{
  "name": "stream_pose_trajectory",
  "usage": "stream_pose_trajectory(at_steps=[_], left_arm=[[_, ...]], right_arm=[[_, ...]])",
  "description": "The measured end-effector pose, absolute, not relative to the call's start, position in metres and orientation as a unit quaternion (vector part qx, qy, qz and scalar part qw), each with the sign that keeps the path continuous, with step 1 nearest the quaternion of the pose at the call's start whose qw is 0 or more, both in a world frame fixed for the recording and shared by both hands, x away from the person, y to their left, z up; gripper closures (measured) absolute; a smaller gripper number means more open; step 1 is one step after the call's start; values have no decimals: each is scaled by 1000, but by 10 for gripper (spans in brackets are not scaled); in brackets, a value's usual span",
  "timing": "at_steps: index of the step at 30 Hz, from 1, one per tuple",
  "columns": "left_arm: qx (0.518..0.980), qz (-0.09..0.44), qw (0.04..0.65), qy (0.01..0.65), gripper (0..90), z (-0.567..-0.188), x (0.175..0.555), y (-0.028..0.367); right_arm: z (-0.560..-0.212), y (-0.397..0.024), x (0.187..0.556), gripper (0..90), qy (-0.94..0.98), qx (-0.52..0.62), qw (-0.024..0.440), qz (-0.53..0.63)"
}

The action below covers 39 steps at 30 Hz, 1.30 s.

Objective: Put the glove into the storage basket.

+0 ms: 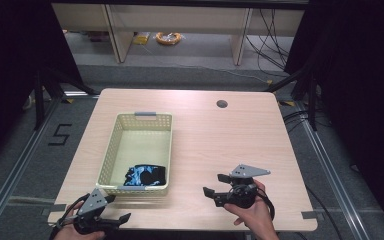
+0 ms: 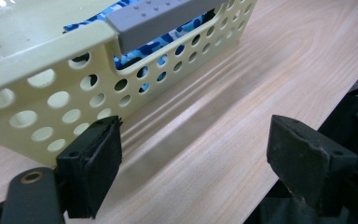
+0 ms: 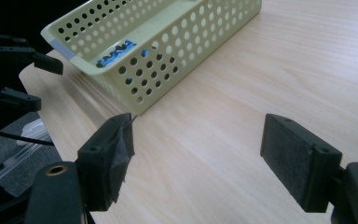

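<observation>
Blue-and-black patterned cloth [image 1: 145, 176] in the pale yellow perforated plastic basket [image 1: 111, 150] looks soft, light (pinch a raised fold); left gripper [image 1: 112, 209] and right gripper [image 1: 214, 184] both gape empty

pale yellow perforated basket [image 1: 111, 145] | grey handle strip [image 2: 168, 16] | blue-black camouflage cloth [image 1: 145, 176] | light woodgrain table [image 1: 220, 145] between black fingers [image 3: 303, 158]
</observation>
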<state>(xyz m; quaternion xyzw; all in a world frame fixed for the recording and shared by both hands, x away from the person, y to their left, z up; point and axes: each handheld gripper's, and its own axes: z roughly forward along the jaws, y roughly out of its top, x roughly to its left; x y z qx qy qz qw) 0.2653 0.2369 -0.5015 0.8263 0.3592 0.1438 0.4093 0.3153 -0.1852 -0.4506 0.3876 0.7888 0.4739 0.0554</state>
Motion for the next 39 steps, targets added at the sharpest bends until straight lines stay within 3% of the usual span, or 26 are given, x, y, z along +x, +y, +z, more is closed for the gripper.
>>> stream_pose_trajectory(at_steps=[14,18,21,39], left_arm=[[825,136,406,368,153,-504,265,236],[837,152,400,342,153,-502,268,238],[828,135,407,363,153,-503,264,236],[830,150,407,350,153,-502,263,233]], right_arm=[[-474,-205,296,165,784,409,56,463],[-479,-209,292,163,788,406,63,459],[-483,-211,288,162,791,405,70,452],[-490,-215,278,163,801,406,71,435]])
